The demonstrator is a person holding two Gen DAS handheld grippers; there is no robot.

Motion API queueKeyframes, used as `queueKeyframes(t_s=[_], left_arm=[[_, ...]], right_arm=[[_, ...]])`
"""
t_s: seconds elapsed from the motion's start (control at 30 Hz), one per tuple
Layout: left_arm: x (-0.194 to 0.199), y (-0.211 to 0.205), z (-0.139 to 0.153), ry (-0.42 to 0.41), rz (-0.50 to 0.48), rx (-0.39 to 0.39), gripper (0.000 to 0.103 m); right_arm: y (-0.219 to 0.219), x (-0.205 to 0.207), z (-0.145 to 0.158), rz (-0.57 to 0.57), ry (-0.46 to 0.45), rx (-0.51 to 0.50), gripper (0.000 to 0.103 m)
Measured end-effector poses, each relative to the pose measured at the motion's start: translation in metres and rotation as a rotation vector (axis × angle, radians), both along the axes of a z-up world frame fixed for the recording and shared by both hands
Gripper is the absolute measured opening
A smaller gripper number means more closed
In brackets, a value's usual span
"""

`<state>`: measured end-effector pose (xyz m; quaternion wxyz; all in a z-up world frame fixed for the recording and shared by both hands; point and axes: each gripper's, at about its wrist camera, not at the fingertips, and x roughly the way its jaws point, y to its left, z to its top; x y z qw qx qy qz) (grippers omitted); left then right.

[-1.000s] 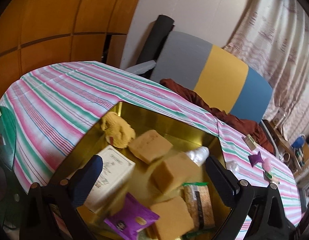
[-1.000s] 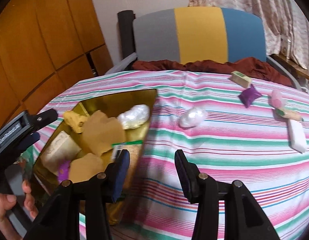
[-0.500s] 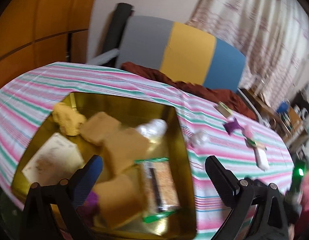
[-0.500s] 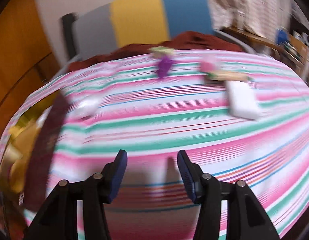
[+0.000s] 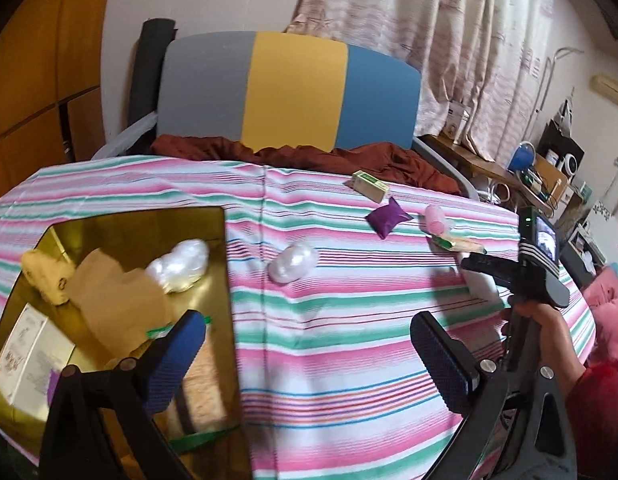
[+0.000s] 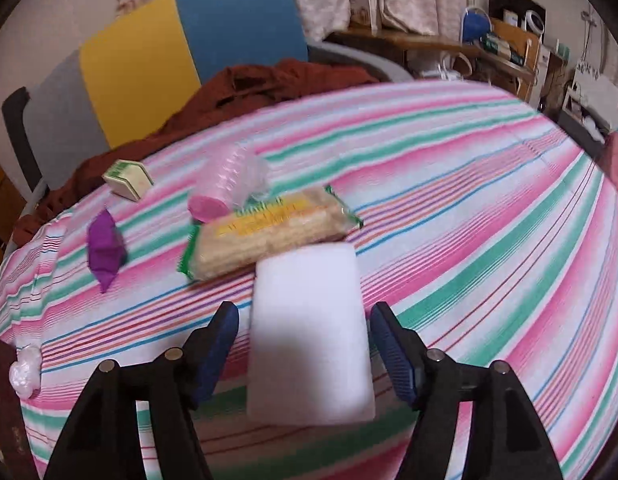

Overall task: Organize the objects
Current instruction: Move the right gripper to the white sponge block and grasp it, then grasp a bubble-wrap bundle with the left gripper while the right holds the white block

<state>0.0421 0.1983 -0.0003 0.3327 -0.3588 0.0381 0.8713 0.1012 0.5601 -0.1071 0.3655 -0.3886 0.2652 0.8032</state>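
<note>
My right gripper (image 6: 303, 346) is open, its fingers on either side of a white foam block (image 6: 309, 340) lying on the striped tablecloth (image 6: 469, 200), not touching it. Beyond it lie a cracker packet (image 6: 269, 232), a pink wrapped roll (image 6: 229, 184), a purple pouch (image 6: 104, 250) and a small green-and-cream box (image 6: 127, 178). My left gripper (image 5: 309, 354) is open and empty above the cloth beside the gold tray (image 5: 217, 240), which holds tan sponges (image 5: 117, 300), a white wad (image 5: 181, 266), a white card and a cracker packet. A clear plastic wad (image 5: 293, 262) lies on the cloth.
A grey, yellow and blue chair back (image 5: 289, 88) with a rust cloth (image 5: 309, 154) stands behind the table. Cluttered shelves (image 6: 501, 48) are at the far right. The right gripper's body and hand (image 5: 541, 312) show in the left wrist view.
Both grippers swung right. The right one moved from beside the tray across the cloth to straddle the white block. The left one turned from over the tray toward the table's middle.
</note>
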Motion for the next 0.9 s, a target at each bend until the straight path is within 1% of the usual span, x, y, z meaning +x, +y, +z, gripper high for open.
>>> queueKeyframes(t_s=[0.03, 0.1, 0.13, 0.17, 0.2, 0.37, 0.53, 0.63, 0.73, 0.83, 0.9], left_arm=[[0.0, 0.004, 0.0, 0.001, -0.007, -0.008, 0.103], [0.0, 0.013, -0.002, 0.0, -0.018, -0.018, 0.103], [-0.001, 0.016, -0.003, 0.0, -0.022, -0.02, 0.103], [-0.002, 0.021, -0.005, -0.004, -0.028, -0.029, 0.103], [-0.004, 0.025, -0.007, -0.008, -0.031, -0.039, 0.103], [-0.014, 0.046, -0.015, -0.004, -0.039, -0.078, 0.103], [-0.032, 0.06, -0.019, -0.007, -0.033, -0.1, 0.103], [-0.049, 0.062, -0.018, -0.017, -0.032, -0.084, 0.103], [-0.07, 0.066, -0.02, -0.031, -0.01, -0.096, 0.103], [-0.086, 0.078, -0.023, -0.032, -0.004, -0.133, 0.103], [-0.091, 0.089, -0.026, -0.019, -0.032, -0.151, 0.103]], right_arm=[[0.001, -0.001, -0.003, 0.001, -0.003, 0.004, 0.069], [-0.006, -0.002, -0.004, 0.013, -0.006, 0.06, 0.069], [-0.009, -0.002, -0.005, 0.021, -0.004, 0.071, 0.069], [-0.011, -0.001, -0.005, 0.025, -0.001, 0.081, 0.065], [-0.012, 0.0, -0.004, 0.027, 0.003, 0.088, 0.058], [-0.012, 0.005, -0.004, 0.028, 0.045, 0.079, 0.057], [-0.027, 0.014, -0.004, 0.037, 0.05, 0.097, 0.057], [-0.041, 0.022, 0.0, 0.04, 0.067, 0.132, 0.057], [-0.051, 0.021, 0.005, 0.05, 0.078, 0.178, 0.057], [-0.058, 0.018, 0.008, 0.068, 0.075, 0.218, 0.057], [-0.058, 0.017, 0.008, 0.077, 0.079, 0.219, 0.057]])
